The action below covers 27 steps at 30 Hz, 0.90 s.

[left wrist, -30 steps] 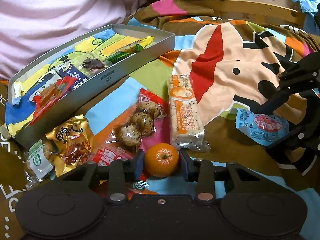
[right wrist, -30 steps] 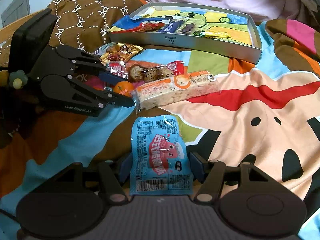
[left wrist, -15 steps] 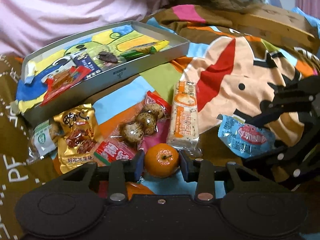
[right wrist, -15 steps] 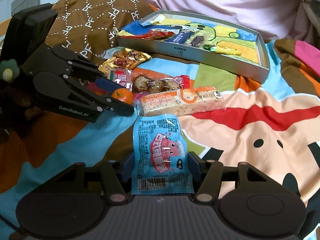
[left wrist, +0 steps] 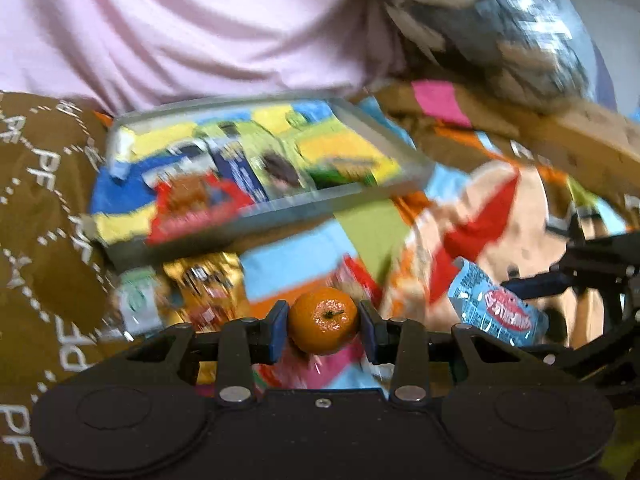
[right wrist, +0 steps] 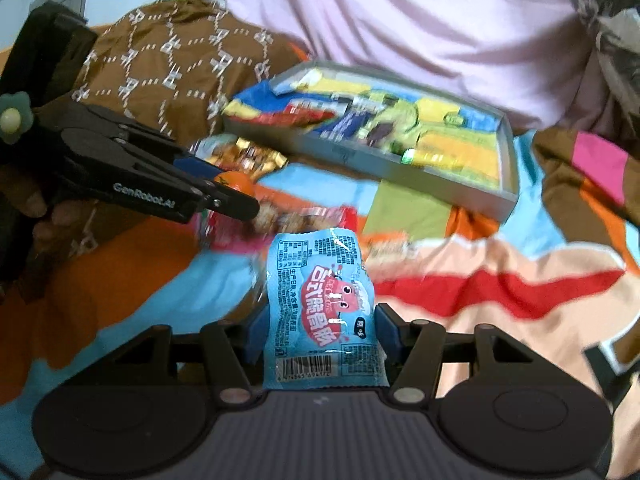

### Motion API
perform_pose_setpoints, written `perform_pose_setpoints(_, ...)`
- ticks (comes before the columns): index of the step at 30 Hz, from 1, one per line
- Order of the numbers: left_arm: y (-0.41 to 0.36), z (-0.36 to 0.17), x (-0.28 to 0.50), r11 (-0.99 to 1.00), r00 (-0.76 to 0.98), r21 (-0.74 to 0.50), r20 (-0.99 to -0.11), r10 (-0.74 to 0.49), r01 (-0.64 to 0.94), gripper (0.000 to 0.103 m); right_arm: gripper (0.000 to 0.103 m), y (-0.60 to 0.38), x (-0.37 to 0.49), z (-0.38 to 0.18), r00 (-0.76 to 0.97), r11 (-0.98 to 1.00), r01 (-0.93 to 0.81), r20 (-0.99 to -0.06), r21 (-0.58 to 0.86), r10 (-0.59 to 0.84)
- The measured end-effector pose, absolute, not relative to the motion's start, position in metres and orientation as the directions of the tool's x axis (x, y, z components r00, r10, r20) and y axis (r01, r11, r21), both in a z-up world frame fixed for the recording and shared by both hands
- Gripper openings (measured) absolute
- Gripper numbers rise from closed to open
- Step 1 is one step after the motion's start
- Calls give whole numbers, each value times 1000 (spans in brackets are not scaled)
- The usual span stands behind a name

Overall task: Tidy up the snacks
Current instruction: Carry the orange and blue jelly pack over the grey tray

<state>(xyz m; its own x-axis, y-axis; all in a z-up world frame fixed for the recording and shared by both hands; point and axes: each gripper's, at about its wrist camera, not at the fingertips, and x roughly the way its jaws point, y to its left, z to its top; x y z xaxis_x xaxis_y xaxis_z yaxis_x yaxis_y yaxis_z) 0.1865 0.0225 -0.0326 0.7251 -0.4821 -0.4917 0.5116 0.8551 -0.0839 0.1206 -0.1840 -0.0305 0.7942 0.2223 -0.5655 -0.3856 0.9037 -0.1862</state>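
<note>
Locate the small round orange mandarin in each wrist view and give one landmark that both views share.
Left wrist view: the small round orange mandarin sits low in the centre, clamped between the left gripper's blue pads.
Right wrist view: only a sliver of the mandarin shows at middle left, behind the left gripper's black fingertips.
Shared landmark: the shallow grey rectangular tray of snacks beyond it, in front of the pink cloth.
</note>
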Motion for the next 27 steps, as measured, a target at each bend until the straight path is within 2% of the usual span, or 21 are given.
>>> perform_pose_setpoints(6, 40, 3, 208, 871, 767, -181, -414, -489, 457, 39, 62, -183, 151, 1, 817, 902, -388, -524, -189, 241)
perform_pose_setpoints(11, 44, 30, 236, 904, 828, -118, -365, -425, 411, 39, 62, -173, 185, 29, 820, 881, -417, -512, -224, 258)
perform_pose_setpoints(19, 50, 34, 294, 941, 856, -66, -397, -331, 333, 40, 62, -157, 245, 57, 806, 870, -432, -535, -237, 255)
perform_pose_setpoints(27, 58, 17, 333, 956, 849, -82, -443, -289, 282, 39, 62, -146, 310, 48, 798, 893, -394, -564, -219, 213)
